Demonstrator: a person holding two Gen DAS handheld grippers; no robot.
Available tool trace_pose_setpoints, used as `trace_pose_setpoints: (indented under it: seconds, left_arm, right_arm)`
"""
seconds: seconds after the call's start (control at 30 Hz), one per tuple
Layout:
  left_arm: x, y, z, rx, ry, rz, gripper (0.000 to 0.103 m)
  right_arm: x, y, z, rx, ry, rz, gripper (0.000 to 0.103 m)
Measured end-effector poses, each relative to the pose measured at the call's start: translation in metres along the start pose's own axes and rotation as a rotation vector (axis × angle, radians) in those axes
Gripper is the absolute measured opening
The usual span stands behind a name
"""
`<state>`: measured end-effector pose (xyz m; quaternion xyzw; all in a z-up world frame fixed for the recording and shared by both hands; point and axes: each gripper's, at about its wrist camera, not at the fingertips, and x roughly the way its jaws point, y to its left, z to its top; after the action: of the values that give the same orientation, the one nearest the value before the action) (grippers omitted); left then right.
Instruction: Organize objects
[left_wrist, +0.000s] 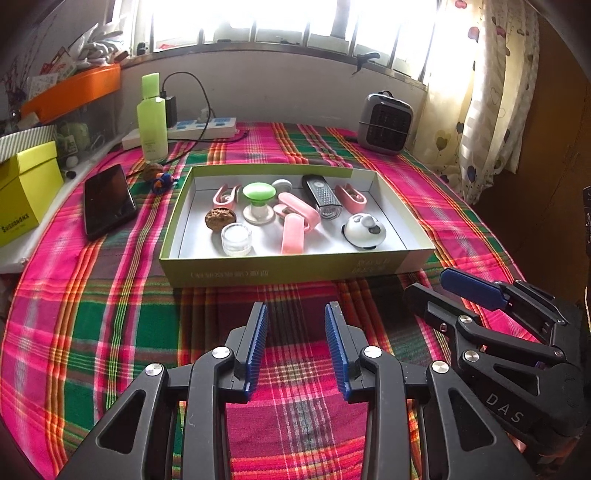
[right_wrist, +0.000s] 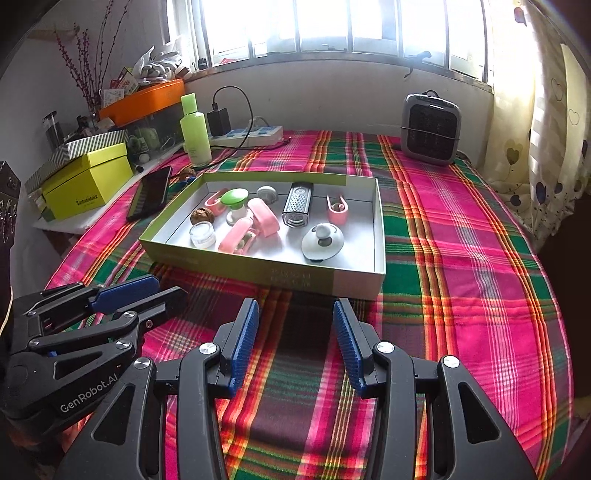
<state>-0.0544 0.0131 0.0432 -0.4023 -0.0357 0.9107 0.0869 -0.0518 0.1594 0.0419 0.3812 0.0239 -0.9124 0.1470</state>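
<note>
A shallow green cardboard box (left_wrist: 280, 271) lies on the plaid cloth, ahead of both grippers. In it are a walnut (left_wrist: 220, 220), a small glass jar (left_wrist: 236, 239), a green-topped knob (left_wrist: 259, 194), pink clips (left_wrist: 297, 210), a black and silver grater-like piece (left_wrist: 321, 197) and a white round piece (left_wrist: 364, 230). My left gripper (left_wrist: 296, 306) hovers over the cloth just short of the box's front wall, open and empty. To its right, my right gripper (right_wrist: 296, 302) is also open and empty. Each shows in the other's view: right gripper (left_wrist: 428, 282), left gripper (right_wrist: 170, 287).
Left of the box lie a black phone (left_wrist: 108, 199), a second walnut (left_wrist: 153, 171) and a small blue-orange toy (left_wrist: 162, 181). A green bottle (left_wrist: 151, 118), a power strip (left_wrist: 201, 127) and a grey heater (left_wrist: 384, 123) stand at the back. A yellow box (left_wrist: 27, 192) sits far left.
</note>
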Motion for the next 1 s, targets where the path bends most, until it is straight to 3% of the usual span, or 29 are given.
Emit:
trace_pose_setpoints:
  seconds: [0.57, 1.0]
  left_arm:
    - [-0.003, 0.001, -0.038, -0.011, 0.058, 0.024, 0.031]
    - [0.000, -0.003, -0.046, 0.001, 0.052, 0.046, 0.036]
  right_arm:
    - [-0.001, 0.004, -0.041, 0.011, 0.083, -0.012, 0.044]
    - [0.003, 0.006, -0.046, -0.001, 0.104, -0.037, 0.045]
